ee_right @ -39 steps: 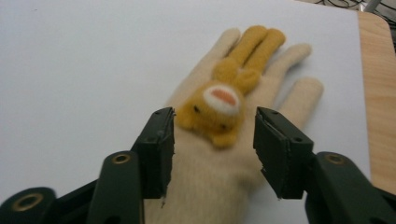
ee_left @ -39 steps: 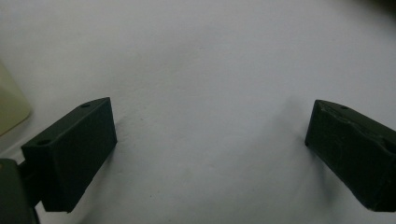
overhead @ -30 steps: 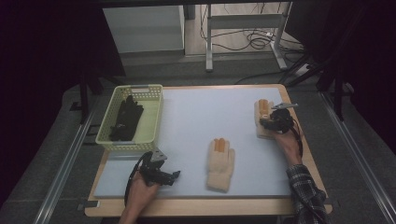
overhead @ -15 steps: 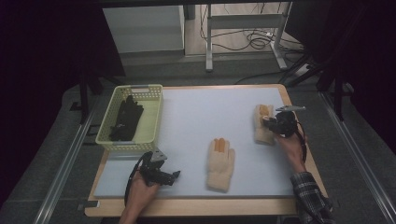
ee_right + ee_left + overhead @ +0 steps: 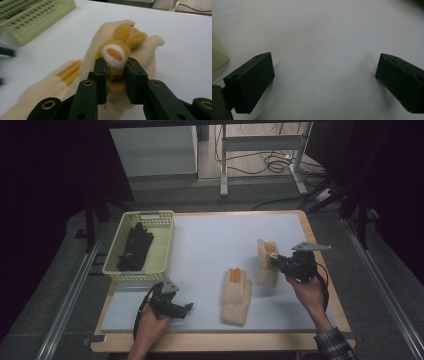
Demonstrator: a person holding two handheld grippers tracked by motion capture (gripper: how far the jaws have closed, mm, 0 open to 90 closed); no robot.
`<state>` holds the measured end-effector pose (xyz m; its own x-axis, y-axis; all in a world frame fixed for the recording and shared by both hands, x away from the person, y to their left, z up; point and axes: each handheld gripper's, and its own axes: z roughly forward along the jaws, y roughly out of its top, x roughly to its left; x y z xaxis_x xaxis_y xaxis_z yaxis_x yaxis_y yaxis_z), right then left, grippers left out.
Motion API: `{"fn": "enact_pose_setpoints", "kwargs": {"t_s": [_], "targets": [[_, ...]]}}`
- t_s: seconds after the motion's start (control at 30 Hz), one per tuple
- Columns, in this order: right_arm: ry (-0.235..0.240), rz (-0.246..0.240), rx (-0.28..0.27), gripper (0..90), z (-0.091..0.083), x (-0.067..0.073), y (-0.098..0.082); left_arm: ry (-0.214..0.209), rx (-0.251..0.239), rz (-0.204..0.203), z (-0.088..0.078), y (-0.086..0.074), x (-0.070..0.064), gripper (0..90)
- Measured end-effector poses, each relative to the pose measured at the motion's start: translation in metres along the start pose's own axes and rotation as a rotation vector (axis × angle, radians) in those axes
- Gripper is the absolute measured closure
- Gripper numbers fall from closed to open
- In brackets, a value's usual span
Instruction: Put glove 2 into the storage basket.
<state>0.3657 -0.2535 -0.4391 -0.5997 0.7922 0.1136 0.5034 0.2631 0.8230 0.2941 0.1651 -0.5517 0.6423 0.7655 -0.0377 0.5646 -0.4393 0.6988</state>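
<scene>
Up in the high view, we see our right gripper (image 5: 274,262) at centre right clamped on a cream fleece glove with an orange animal face (image 5: 266,265), just beside a second cream fleece glove (image 5: 236,295) lying flat on the pale blue mat (image 5: 220,235), while our left gripper (image 5: 186,309) rests open at lower left below the pale green perforated plastic basket (image 5: 161,251) of black gloves (image 5: 134,247). Next, the left gripper view has its jaws spread wide over bare mat. Lastly, in the right gripper view our jaws, which have just been closing, pinch the glove's orange face (image 5: 115,53) at centre, the other glove at lower left.
</scene>
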Motion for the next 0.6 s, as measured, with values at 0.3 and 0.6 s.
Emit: {"fn": "enact_pose_setpoints", "kwargs": {"t_s": [0.3, 0.6], "targets": [[0.119, 0.014, 0.038, 71.2, -0.014, 0.064, -0.006, -0.001, 0.002, 0.0, 0.0, 0.0, 0.0, 2.2], [0.145, -0.012, 0.146, 53.0, 0.039, 0.09, -0.044, -0.001, 0.001, 0.0, 0.0, 0.0, 0.0, 2.2]]}}
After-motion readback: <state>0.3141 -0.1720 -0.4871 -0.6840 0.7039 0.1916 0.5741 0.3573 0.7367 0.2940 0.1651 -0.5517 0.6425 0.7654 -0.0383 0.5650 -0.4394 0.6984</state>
